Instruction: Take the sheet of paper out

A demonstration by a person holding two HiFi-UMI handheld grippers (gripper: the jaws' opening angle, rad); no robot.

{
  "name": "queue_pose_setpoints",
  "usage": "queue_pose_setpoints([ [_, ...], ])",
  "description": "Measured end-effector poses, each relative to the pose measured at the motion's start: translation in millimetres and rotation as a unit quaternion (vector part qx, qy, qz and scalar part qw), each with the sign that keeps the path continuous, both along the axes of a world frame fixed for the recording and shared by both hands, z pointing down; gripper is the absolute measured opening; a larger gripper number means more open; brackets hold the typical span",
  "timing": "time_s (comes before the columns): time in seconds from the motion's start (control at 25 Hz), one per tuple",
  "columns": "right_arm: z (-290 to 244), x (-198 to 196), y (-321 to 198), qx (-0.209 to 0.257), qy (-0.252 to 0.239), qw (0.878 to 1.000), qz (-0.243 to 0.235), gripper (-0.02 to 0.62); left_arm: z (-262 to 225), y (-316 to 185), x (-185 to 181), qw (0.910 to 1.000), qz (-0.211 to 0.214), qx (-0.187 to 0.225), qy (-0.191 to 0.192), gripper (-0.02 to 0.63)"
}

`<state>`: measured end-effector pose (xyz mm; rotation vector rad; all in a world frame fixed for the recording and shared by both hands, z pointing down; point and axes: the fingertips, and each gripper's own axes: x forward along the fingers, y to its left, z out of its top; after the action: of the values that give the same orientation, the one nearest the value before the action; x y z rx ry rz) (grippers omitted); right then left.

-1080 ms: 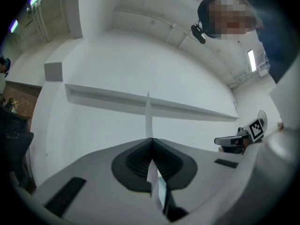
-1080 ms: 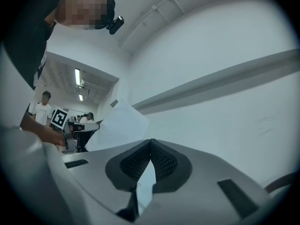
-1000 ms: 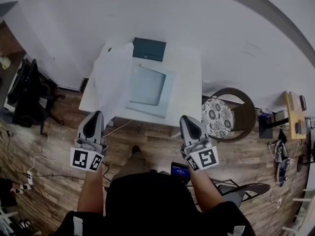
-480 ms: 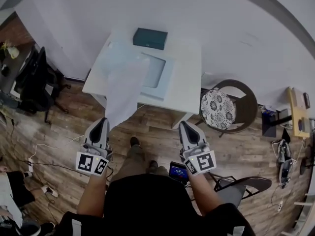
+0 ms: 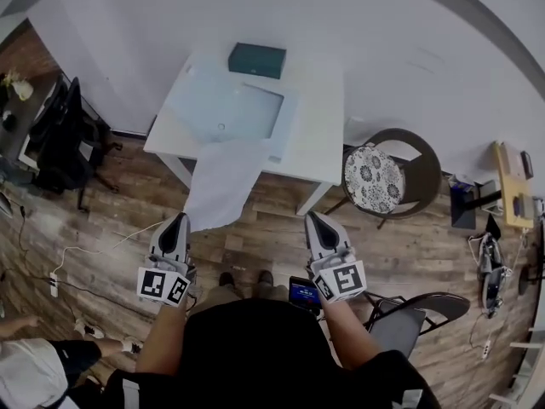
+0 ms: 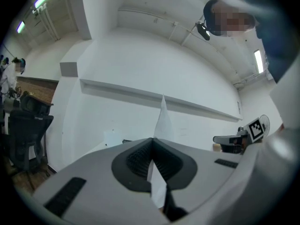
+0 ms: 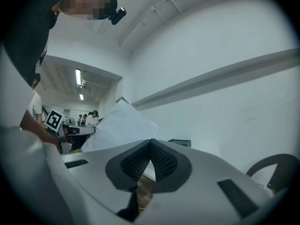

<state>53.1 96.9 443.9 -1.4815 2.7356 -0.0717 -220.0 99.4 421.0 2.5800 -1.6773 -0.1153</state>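
Flat teal box (image 5: pixel 256 60) sits at the white surface's (image 5: pixel 319 135) far edge, clear plastic sleeve (image 5: pixel 226 109) just in front of it, white paper sheet (image 5: pixel 223 184) out past the near edge in the left gripper's (image 5: pixel 177 220) jaws.

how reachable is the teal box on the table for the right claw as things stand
Probably not without a step forward. The right claw, shut and empty, hangs over the floor short of the table's near edge, while the teal box sits at the far side by the wall. Nothing tall stands between.

No text, label, brand or number can be read.
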Motion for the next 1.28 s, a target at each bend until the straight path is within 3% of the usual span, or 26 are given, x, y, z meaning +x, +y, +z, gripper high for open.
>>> queue_pose_setpoints([
  [0.44, 8.0, -27.7, -2.7, -0.012, 0.012, 1.0, 0.019, 0.009, 11.6, -4.3, -25.6, 0.9997, 0.015, -0.014, 0.013, 0.0],
  [1.28, 14.3, -31.2, -19.8, -0.019, 0.019, 0.999, 0.035, 0.009, 14.1, -27.5, -33.8, 0.9992, 0.037, -0.004, 0.018, 0.0],
])
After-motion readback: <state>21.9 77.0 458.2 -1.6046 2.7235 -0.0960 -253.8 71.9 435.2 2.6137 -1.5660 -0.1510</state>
